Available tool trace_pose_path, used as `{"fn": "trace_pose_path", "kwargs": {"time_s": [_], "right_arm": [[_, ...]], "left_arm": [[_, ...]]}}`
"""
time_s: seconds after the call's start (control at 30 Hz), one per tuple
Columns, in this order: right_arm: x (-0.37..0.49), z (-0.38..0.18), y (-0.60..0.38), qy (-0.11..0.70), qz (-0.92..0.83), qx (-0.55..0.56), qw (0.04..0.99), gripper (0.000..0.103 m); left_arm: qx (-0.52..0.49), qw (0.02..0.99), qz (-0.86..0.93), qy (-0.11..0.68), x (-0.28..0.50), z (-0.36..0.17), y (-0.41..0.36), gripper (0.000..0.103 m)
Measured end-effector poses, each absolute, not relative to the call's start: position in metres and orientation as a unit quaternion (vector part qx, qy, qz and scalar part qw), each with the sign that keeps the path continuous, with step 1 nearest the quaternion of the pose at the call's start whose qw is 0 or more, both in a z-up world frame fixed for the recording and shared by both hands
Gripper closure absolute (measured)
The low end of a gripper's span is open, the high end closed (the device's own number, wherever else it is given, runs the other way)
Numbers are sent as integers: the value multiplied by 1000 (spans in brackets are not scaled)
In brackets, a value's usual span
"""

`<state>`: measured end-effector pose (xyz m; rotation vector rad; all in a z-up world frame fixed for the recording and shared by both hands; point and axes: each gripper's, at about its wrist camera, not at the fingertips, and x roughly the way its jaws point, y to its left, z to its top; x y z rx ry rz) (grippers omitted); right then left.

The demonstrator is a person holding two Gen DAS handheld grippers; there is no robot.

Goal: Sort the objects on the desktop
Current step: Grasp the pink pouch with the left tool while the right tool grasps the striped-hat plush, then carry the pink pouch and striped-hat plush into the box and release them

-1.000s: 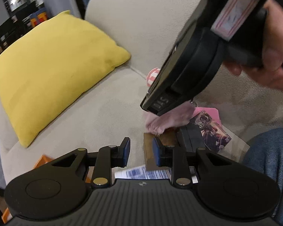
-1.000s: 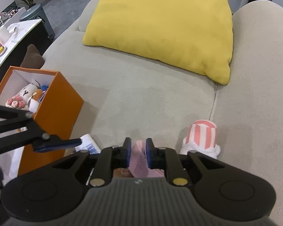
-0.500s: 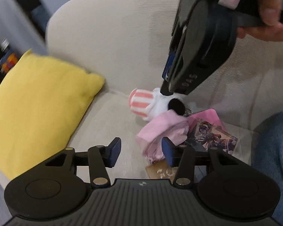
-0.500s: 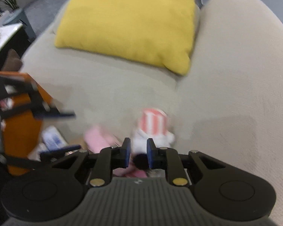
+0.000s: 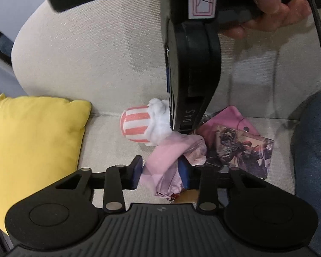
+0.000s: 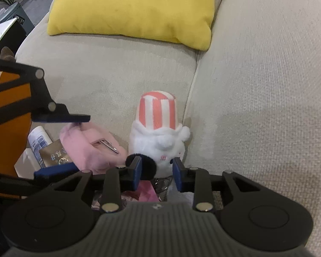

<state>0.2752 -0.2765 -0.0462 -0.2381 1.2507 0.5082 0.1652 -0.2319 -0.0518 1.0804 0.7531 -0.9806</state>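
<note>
Plush toy [image 6: 158, 137], white w/ red-striped hat, lies on the sofa seat [image 6: 100, 81] by the crease w/ the backrest [image 6: 263, 68]. Right gripper [image 6: 157, 172] is spread, its pads either side of the toy's lower end & a black pom-pom [image 6: 146, 167], not pinching. Left gripper [image 5: 160, 172] is spread too, straddling a pink cloth [image 5: 171, 156] just beside the toy. Picture card [image 5: 241, 150] sits right of the cloth. Yellow cushion [image 6: 134, 6] well apart. Orange box [image 6: 8, 111] at the seat's left edge.
</note>
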Motion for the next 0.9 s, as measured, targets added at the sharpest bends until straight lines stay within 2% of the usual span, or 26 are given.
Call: {"fn": "trace_pose_path", "kwargs": {"time_s": [0.07, 0.17, 0.47, 0.6, 0.9], "right_arm": [[277, -48, -276, 579, 233, -98, 775, 62], [276, -49, -273, 579, 230, -92, 777, 60], [280, -53, -263, 576, 206, -84, 787, 59], [292, -57, -252, 574, 189, -81, 793, 52], [307, -83, -228, 561, 142, -162, 799, 47]], "left_arm": [[461, 692, -428, 353, 169, -48, -228, 73], [431, 707, -416, 374, 171, -40, -218, 79], [355, 753, -363, 419, 173, 9, -172, 80], [328, 782, -319, 424, 182, 27, -156, 81], [279, 807, -288, 434, 206, 32, -133, 81]]}}
